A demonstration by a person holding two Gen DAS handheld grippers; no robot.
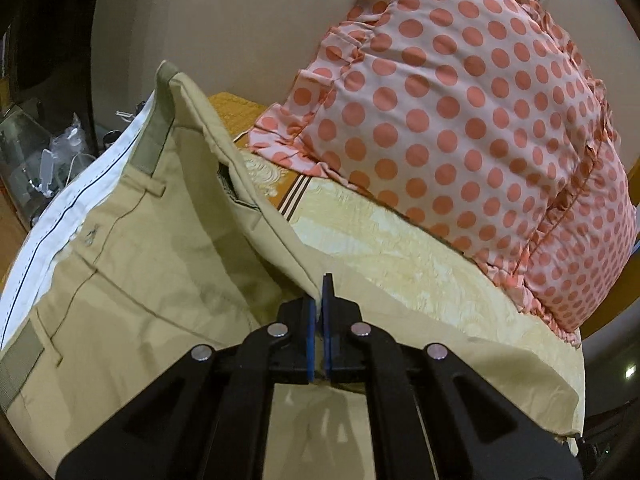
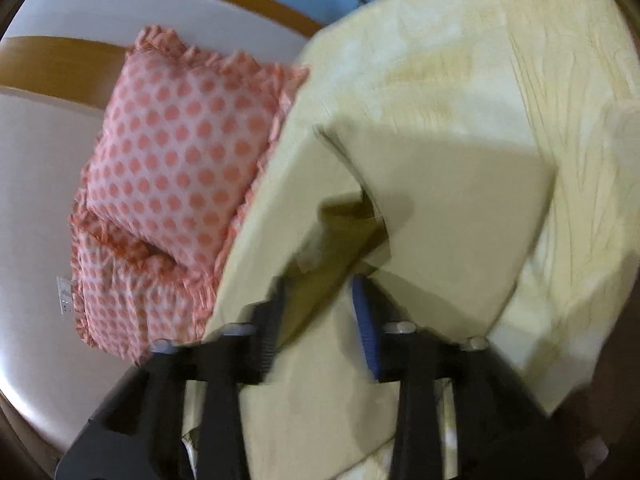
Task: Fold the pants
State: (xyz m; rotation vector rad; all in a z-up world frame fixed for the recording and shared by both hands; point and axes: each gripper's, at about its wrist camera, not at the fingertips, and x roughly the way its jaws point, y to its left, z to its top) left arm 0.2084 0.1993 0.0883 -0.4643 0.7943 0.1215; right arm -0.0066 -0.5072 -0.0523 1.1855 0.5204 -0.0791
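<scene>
Holding the tan pants (image 1: 132, 248) up over the bed (image 1: 400, 256), I had my left fingers (image 1: 322, 300) pinched tight on an edge of the cloth. My right fingers (image 2: 320, 320) had cloth between them too, but that view was blurry, so I could not tell how tight they were. The waistband (image 1: 148, 128) stood up high, with its white inside showing. I think the fold had only begun; the pants were not flat or neat yet. A pink dotted pillow (image 1: 480, 140) lay near on the bed. I saw no box or basket.
</scene>
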